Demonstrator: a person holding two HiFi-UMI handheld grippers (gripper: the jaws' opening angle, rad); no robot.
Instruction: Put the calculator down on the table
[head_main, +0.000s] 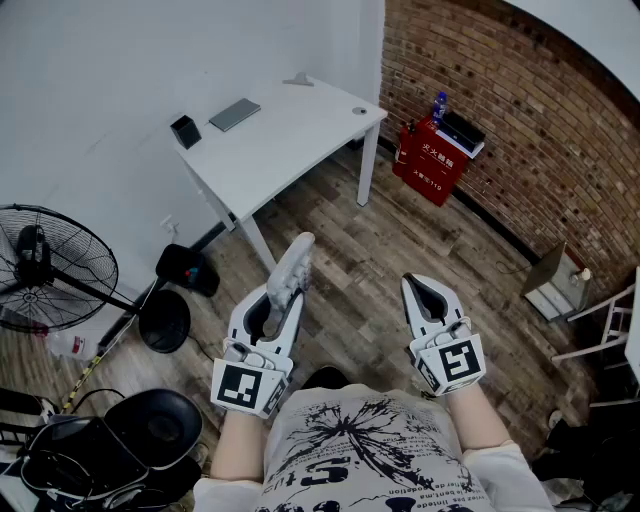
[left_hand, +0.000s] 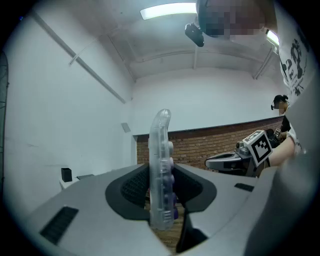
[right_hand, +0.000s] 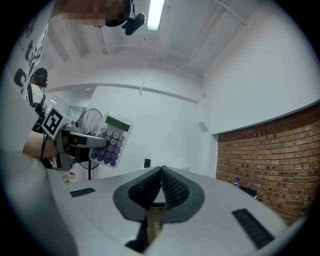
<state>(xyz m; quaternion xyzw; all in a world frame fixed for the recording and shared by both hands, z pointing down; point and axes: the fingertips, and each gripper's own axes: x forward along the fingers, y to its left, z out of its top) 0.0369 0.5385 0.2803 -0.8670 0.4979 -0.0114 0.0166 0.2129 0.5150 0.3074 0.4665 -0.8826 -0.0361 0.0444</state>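
Red box (head_main: 430, 165) against the brick wall (head_main: 520, 120), front closed, white lettering on it, a blue bottle (head_main: 440, 103) and a dark flat item on top; nothing of its inside visible. Small black open-topped holder (head_main: 185, 131) near the far edge of the white table (head_main: 300, 140), contents impossible to make out. Beside it a flat grey slab (head_main: 235, 114), too small to identify.

Cut off at the left edge: a black floor fan (head_main: 50, 268). Cut off at the bottom: the person's printed white shirt (head_main: 370, 450) and both forearms.

Pinched on edge between the jaws of the left gripper (head_main: 278, 305): a clear plastic calculator (head_main: 292, 262) with purple keys, pads pressing on both faces, top end jutting past the jaw tips. Held level in the air over the wood floor (head_main: 400, 240), well short of the table and not touching it.

Empty, jaws closed tip to tip: the right gripper (head_main: 425, 292), to the right of the calculator and apart from it. Key face and pale display showing in the right gripper view.
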